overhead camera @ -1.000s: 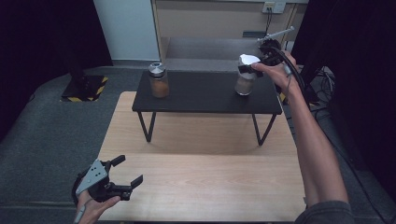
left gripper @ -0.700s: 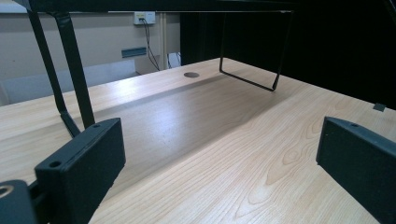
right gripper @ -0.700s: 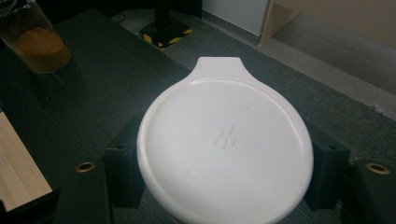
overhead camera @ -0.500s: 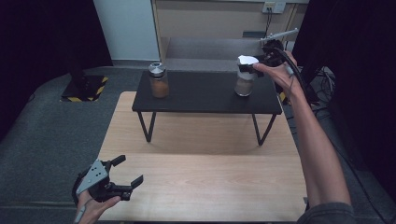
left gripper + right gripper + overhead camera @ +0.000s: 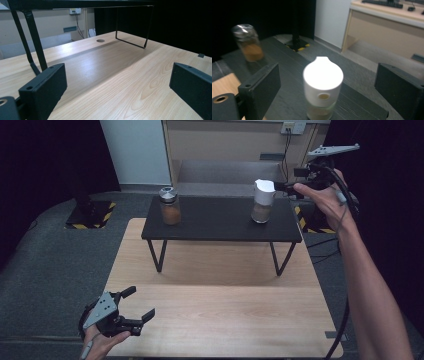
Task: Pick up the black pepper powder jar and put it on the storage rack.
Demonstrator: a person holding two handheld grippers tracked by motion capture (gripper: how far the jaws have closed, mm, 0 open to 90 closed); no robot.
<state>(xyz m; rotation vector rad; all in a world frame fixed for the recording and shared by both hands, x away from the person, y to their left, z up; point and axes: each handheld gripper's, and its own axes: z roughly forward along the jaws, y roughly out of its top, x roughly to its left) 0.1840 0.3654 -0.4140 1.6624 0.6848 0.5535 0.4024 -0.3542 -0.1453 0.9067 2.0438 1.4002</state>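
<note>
White-capped jar (image 5: 263, 201) stands upright at the right end of our black shelf (image 5: 220, 222). Our right gripper (image 5: 289, 186) sits just beside it, jaws having just opened, released and apart from the jar. Left gripper (image 5: 136, 305) hovers with jaws spread over the wooden table (image 5: 225, 320), grasping nothing.

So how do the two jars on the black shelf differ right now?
The white-capped jar stands near the shelf's right end; the metal-lidded jar stands near its left end. The first has a tall white plastic cap, the second a low silvery lid. The first holds paler, greyish contents low down; the second holds orange-brown contents that reach higher. The right gripper, jaws just opened, is beside the first. Both are clear, upright and on the black shelf.
</note>
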